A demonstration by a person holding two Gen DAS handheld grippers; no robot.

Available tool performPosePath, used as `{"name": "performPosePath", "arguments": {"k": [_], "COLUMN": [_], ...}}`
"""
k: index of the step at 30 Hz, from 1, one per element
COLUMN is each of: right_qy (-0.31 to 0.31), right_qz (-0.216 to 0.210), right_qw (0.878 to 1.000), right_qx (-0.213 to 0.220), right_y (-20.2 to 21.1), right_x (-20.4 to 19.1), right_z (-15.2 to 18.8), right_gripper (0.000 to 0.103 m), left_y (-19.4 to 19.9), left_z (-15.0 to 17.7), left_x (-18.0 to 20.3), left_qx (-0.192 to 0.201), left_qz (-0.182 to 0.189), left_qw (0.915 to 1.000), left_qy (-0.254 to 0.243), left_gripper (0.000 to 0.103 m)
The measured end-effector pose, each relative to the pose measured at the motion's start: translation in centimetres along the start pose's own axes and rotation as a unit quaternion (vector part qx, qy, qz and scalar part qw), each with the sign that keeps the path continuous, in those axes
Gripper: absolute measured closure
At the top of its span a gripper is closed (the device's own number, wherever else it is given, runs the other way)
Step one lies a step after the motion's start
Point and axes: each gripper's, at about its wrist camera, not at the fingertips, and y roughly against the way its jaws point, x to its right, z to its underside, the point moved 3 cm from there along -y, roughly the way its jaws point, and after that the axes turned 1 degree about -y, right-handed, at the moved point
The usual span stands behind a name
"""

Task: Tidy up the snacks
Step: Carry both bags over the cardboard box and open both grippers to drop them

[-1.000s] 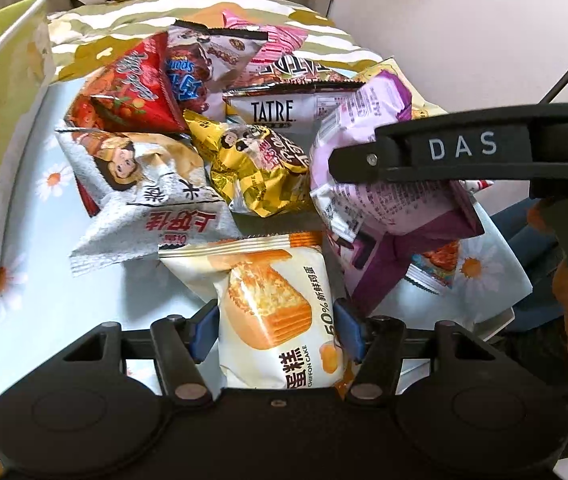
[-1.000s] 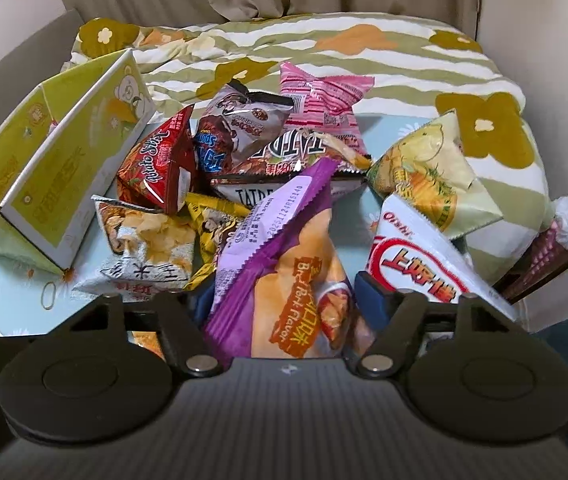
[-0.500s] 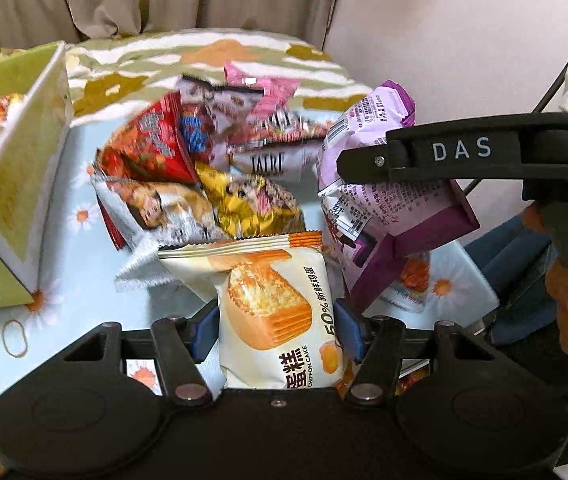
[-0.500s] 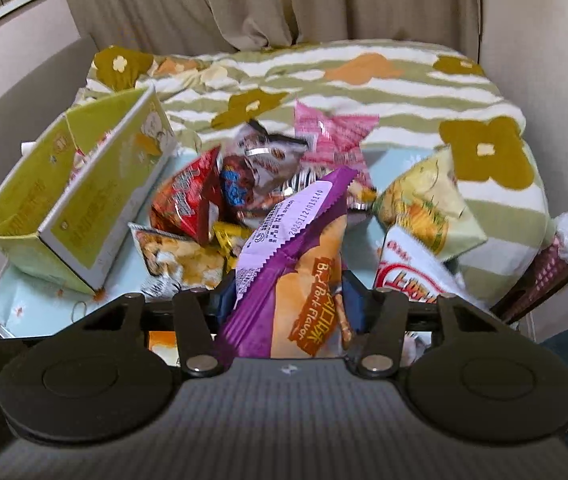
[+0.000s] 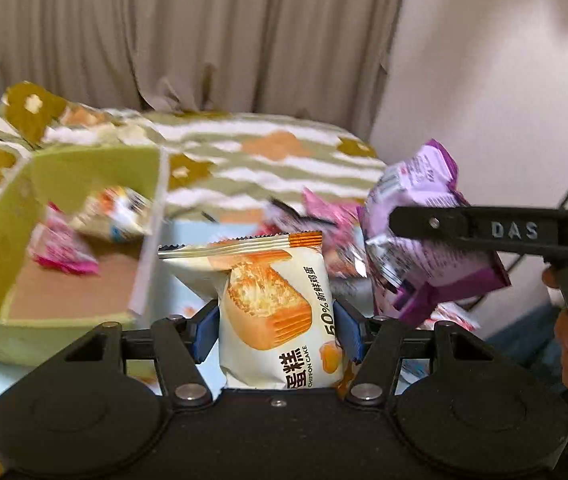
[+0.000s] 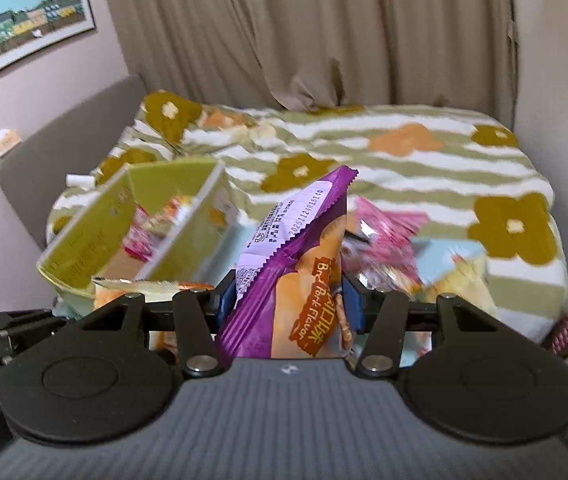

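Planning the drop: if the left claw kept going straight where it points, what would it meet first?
Probably the blurred snack pile just beyond the chiffon cake packet held by the left claw; the green box sits leftward. Depth is unclear.

The cake packet [image 5: 276, 304] and the purple packet [image 6: 291, 280] are glossy plastic film with crimped, saw-toothed seals. The green box [image 5: 64, 320] looks like matt card, bare brown inside. The grippers' bodies are matt black plastic with blue pads [image 5: 206, 330] and shiny metal pins; the blanket [image 6: 403, 160] is soft, fuzzy cloth.
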Motion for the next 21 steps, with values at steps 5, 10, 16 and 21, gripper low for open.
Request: {"name": "performPosePath", "arguments": {"k": [5, 10, 16, 21], "right_qy": [-0.003, -0.001, -0.006, -0.022], "right_qz": [-0.026, -0.044, -0.058, -0.053], "right_qw": [1.000, 0.999, 0.998, 0.998], "right_qx": [0.017, 0.025, 0.020, -0.005], "right_y": [-1.5, -4.3, -9.0, -12.9], "right_x": [-3.8, -8.5, -14.1, -17.4], "right_z": [-2.8, -5.4, -7.3, -7.4], "right_gripper": [0.036, 0.036, 0.036, 0.035], "left_y": [1.0, 0.8, -1.3, -3.8], "left_z": [-2.9, -5.2, -6.5, -6.1], "left_x": [-5.4, -12.0, -18.8, -22.9], "left_qx": [0.022, 0.027, 0.005, -0.029], "left_qz": [-0.024, -0.047, -0.061, -0.054], "left_qw": [0.9995, 0.9984, 0.9978, 0.9976], "left_qy": [0.004, 0.020, 0.027, 0.031], "left_gripper": [0.039, 0.039, 0.039, 0.038]}}
